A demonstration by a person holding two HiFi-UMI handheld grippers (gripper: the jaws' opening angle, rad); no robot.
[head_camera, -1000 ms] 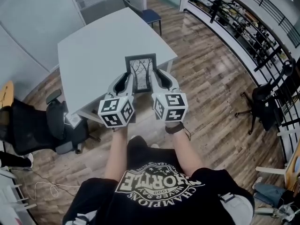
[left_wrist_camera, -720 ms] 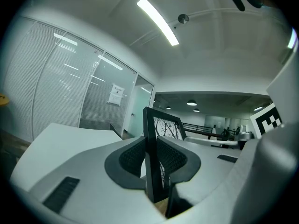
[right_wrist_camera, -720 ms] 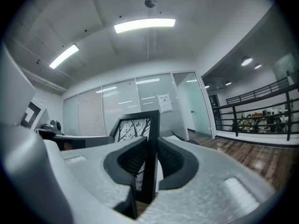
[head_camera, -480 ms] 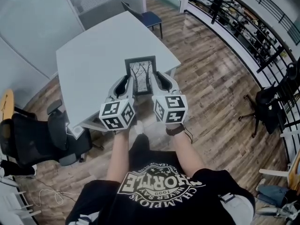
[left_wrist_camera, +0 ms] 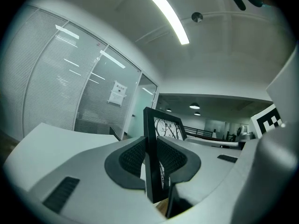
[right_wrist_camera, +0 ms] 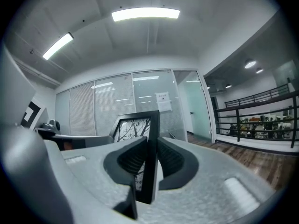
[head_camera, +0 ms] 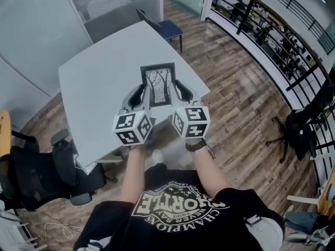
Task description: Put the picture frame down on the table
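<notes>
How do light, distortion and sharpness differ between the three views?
Head view: even light, lines bend toward the edges. Left gripper view: round fisheye, black corners, the ceiling lamp burns white. Right gripper view: same fisheye; the picture frame close up looks soft.

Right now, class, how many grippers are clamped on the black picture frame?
2. The left gripper has its jaws shut on the left edge of the black rectangular picture frame; the right gripper on its right edge. None hidden.

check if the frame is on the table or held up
Held up: the left gripper and right gripper each clamp a side of the frame.
</notes>
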